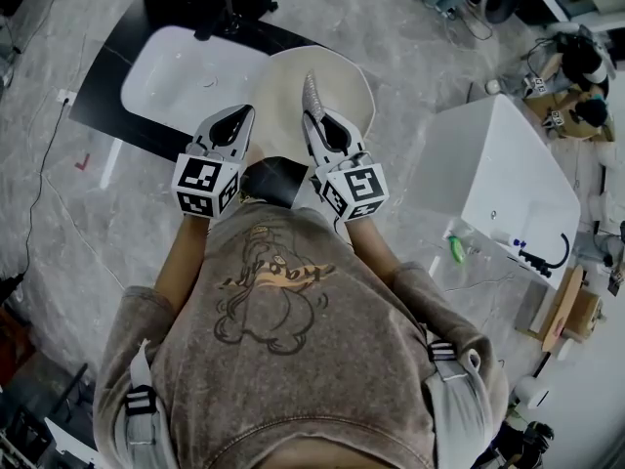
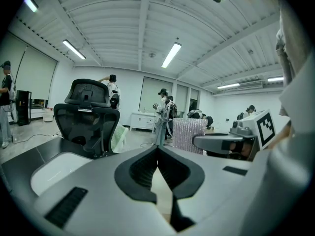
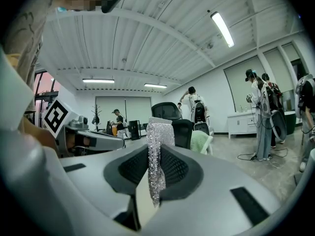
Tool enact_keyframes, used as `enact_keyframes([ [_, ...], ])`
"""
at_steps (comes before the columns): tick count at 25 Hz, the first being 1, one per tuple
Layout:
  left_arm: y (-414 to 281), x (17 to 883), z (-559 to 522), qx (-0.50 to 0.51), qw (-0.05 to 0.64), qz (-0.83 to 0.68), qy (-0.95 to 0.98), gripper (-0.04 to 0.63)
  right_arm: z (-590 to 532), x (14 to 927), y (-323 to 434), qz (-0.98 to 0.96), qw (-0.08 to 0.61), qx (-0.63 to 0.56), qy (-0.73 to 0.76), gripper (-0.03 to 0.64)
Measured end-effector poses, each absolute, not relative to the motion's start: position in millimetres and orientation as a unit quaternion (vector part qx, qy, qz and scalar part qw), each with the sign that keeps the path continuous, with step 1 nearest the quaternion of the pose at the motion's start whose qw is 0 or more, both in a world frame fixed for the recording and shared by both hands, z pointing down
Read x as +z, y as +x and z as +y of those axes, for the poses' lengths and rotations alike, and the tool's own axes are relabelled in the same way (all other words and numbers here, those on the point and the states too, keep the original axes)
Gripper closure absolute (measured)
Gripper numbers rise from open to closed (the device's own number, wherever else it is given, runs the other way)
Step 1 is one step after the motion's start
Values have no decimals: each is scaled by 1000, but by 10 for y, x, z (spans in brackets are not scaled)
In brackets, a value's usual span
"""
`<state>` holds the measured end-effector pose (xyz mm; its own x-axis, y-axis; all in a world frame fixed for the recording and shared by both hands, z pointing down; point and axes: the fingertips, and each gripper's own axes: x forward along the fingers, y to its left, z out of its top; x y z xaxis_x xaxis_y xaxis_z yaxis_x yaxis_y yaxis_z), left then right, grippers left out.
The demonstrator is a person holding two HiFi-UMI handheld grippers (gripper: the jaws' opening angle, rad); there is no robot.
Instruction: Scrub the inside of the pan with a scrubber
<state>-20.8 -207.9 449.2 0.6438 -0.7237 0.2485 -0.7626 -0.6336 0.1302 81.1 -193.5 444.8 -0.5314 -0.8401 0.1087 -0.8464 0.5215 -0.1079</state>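
The pan [image 1: 347, 81], round and cream-coloured, lay straight ahead of the person, beside a white sink [image 1: 176, 66] set in a black counter [image 1: 103, 81]. In the head view the scrubber [image 1: 311, 94], a strip of silver glittering mesh, showed against the pan's cream surface; whether it touched that surface could not be told. The right gripper [image 1: 314, 117] had its jaws clamped on the scrubber, and in the right gripper view the mesh [image 3: 156, 166] stood upright between the dark pads and rose past their tips. The left gripper [image 1: 244, 115] was held just beside the right one, over the pan's near left edge, its jaws pressed together with nothing between them; in the left gripper view the tips [image 2: 157, 149] met in a point with only cream surface below. That view also caught the scrubber [image 2: 189, 134] standing out of the right gripper [image 2: 216, 142]. A black office chair [image 2: 86, 112] stood beyond the sink, and several people stood about the far part of the room. A white cabinet [image 1: 508, 174] stood to the person's right.
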Motion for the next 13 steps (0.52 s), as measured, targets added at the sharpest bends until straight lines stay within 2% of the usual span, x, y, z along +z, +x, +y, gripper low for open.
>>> enact_keyframes([
  [13, -280, 4499, -2059, 94, 111, -414, 898, 577, -1920, 4505, 808, -863, 32, 87, 496, 538],
])
